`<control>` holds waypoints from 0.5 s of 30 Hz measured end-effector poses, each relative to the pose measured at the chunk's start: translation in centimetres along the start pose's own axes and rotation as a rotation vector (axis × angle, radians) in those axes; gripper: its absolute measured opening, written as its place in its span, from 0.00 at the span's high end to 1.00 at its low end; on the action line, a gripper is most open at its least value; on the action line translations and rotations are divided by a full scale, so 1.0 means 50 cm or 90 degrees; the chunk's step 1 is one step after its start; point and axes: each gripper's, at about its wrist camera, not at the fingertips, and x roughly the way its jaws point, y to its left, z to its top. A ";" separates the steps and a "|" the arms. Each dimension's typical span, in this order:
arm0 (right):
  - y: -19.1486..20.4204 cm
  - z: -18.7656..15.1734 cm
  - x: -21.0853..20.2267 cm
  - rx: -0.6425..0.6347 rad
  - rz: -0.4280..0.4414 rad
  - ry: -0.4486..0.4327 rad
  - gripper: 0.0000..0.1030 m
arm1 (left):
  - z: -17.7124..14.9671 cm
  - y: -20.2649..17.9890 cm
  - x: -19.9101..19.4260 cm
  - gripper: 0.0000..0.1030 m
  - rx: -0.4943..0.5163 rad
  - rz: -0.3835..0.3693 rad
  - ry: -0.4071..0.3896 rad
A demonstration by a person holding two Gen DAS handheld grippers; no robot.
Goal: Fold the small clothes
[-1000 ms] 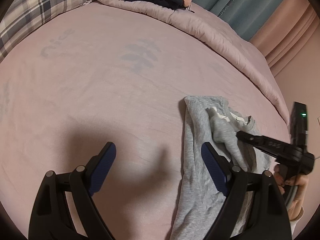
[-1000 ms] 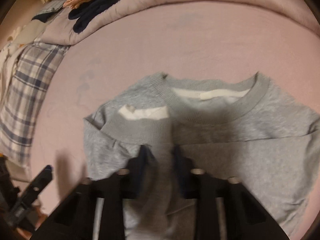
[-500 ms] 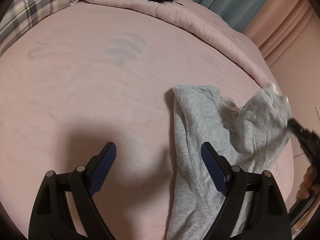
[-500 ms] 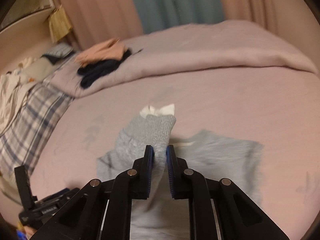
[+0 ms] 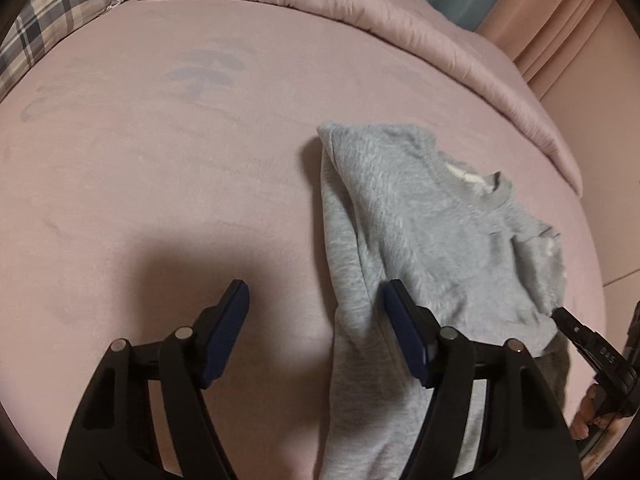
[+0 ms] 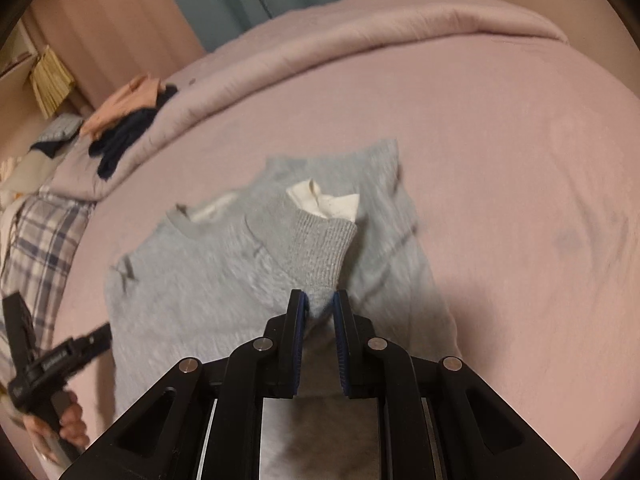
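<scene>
A small grey sweatshirt [image 5: 432, 240] lies on the pink bed sheet [image 5: 160, 180], neckband [image 5: 492, 196] toward the far right. My left gripper [image 5: 320, 320] hovers low over the garment's left edge. Its jaws are closing, with the edge fold between them, and the pads do not press the cloth. My right gripper [image 6: 320, 308] is shut on the ribbed sleeve cuff [image 6: 320, 248], which stands up over the sweatshirt [image 6: 192, 288] with white lining [image 6: 324, 200] showing. The right gripper's tip [image 5: 564, 318] also shows at the sweatshirt's near right side.
A rolled pink quilt [image 5: 400, 12] runs along the far side of the bed, with dark and peach clothes [image 6: 128, 120] piled on it. A plaid pillow [image 5: 52, 20] sits far left. Curtains [image 6: 248, 0] hang behind. A hand [image 6: 68, 424] grips the left tool.
The right gripper closed on the sleeve, lifted it off the sweatshirt and carried it to the right. The left gripper moved closer to the garment's left edge and its jaws narrowed.
</scene>
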 end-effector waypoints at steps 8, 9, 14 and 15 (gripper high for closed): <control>-0.011 0.011 -0.026 -0.027 -0.001 0.010 0.72 | 0.000 0.001 0.008 0.32 0.000 0.002 0.000; -0.018 0.018 -0.031 -0.029 -0.011 -0.002 0.66 | -0.001 0.000 0.008 0.32 0.001 0.003 -0.002; -0.035 0.066 -0.012 -0.017 0.009 -0.006 0.62 | -0.007 -0.004 0.009 0.32 0.010 0.013 -0.008; -0.030 0.072 -0.004 -0.028 0.013 -0.005 0.60 | -0.008 -0.002 0.009 0.31 0.009 0.013 -0.008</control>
